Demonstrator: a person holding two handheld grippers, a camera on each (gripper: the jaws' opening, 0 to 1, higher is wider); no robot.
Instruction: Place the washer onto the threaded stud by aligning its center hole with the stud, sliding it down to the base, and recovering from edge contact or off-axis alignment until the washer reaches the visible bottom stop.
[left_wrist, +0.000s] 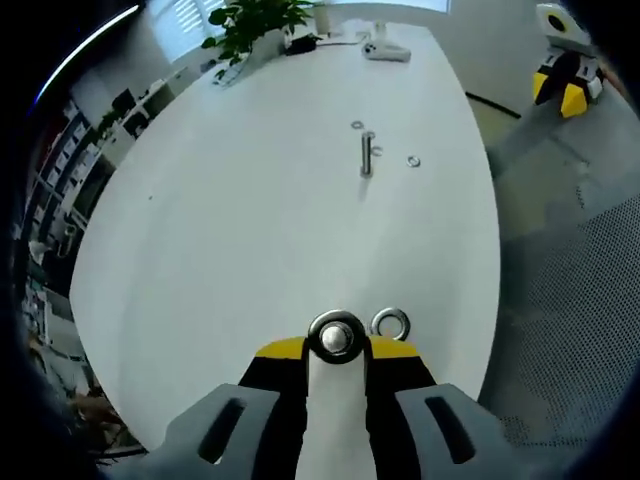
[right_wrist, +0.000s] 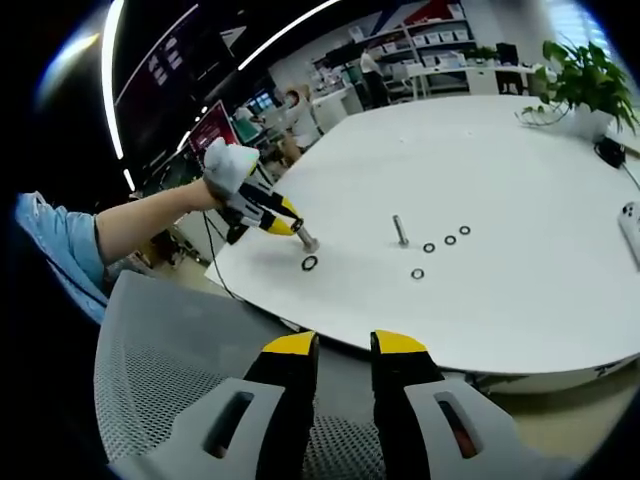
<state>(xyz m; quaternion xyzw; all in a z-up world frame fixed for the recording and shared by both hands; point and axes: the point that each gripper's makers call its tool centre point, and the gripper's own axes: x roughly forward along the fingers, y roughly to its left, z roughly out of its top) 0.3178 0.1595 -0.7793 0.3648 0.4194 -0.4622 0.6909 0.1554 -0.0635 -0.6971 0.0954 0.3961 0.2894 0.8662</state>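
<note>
In the left gripper view, my left gripper (left_wrist: 336, 350) is shut on a short silver threaded stud (left_wrist: 335, 338), seen end-on between the yellow jaw tips. A washer (left_wrist: 390, 323) lies flat on the white table just right of it. The right gripper view shows that gripper (right_wrist: 268, 215) in a gloved hand, the stud (right_wrist: 305, 240) tilted down near the washer (right_wrist: 310, 263), apart from it. My right gripper (right_wrist: 345, 345) hangs off the table's near edge, open by a narrow gap, holding nothing.
A second stud (right_wrist: 400, 230) stands upright mid-table (right_wrist: 520, 170) with several loose washers (right_wrist: 429, 247) around it. A potted plant (right_wrist: 580, 75) and a phone sit at the far end. A grey mesh chair (right_wrist: 170, 390) is below my right gripper.
</note>
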